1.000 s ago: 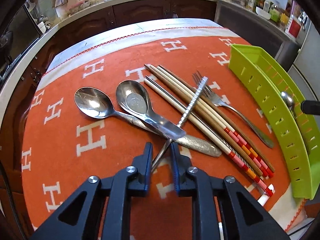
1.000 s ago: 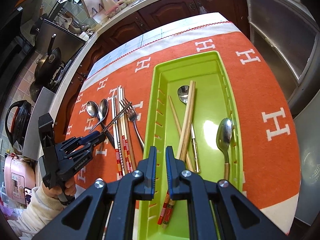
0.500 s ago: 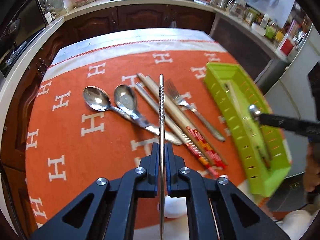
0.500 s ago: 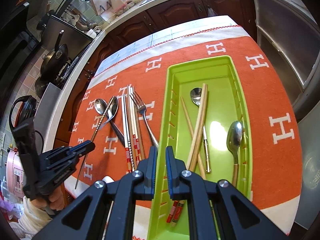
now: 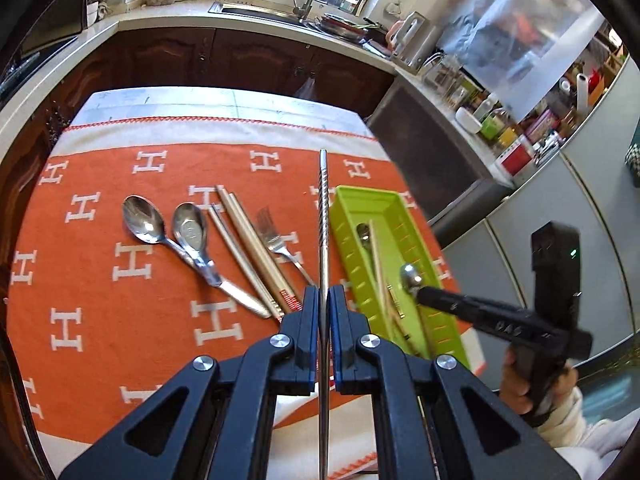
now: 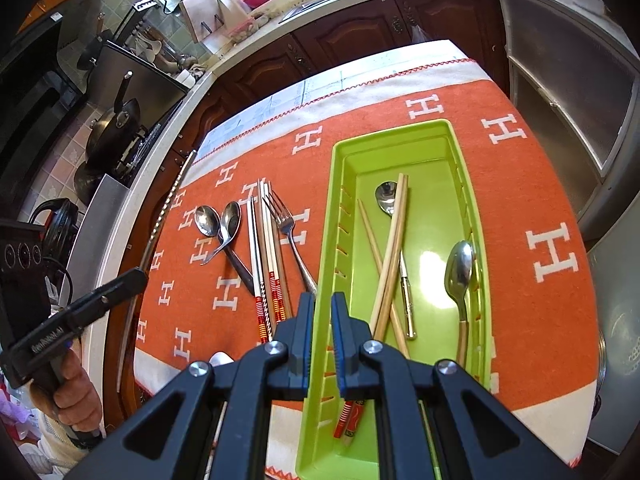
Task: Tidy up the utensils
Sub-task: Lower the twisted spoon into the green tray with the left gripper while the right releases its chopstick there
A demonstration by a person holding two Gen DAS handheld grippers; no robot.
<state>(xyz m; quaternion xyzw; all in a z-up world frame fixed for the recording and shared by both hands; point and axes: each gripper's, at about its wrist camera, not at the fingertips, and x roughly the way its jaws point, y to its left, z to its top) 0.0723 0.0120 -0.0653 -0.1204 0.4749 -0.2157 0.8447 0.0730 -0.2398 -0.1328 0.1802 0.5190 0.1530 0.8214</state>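
Orange cloth (image 5: pixel 100 312) with white H letters covers the table, kitchen counters curving behind it. My left tongs (image 5: pixel 324 312) are clamped on a metal chopstick (image 5: pixel 323 216) with a ridged tip, and it stands straight ahead between the pads, lifted clear of the cloth; from the right wrist view that same chopstick (image 6: pixel 168 208) slants up over the table's left edge. My right tongs (image 6: pixel 323 320) hover over the near left wall of the green tray (image 6: pixel 400 136), jaws nearly closed with a narrow gap and nothing between them. On the cloth lie two spoons (image 5: pixel 168 228) with crossed handles, a bundle of chopsticks (image 5: pixel 248 248) with red-striped ends, and a fork (image 5: pixel 276 240) just beside the tray. Inside the tray: a wooden pair of chopsticks (image 6: pixel 390 256) crossing a thinner one, a small spoon (image 6: pixel 385 196) under them, and a wood-handled spoon (image 6: pixel 460 268) along the right wall.
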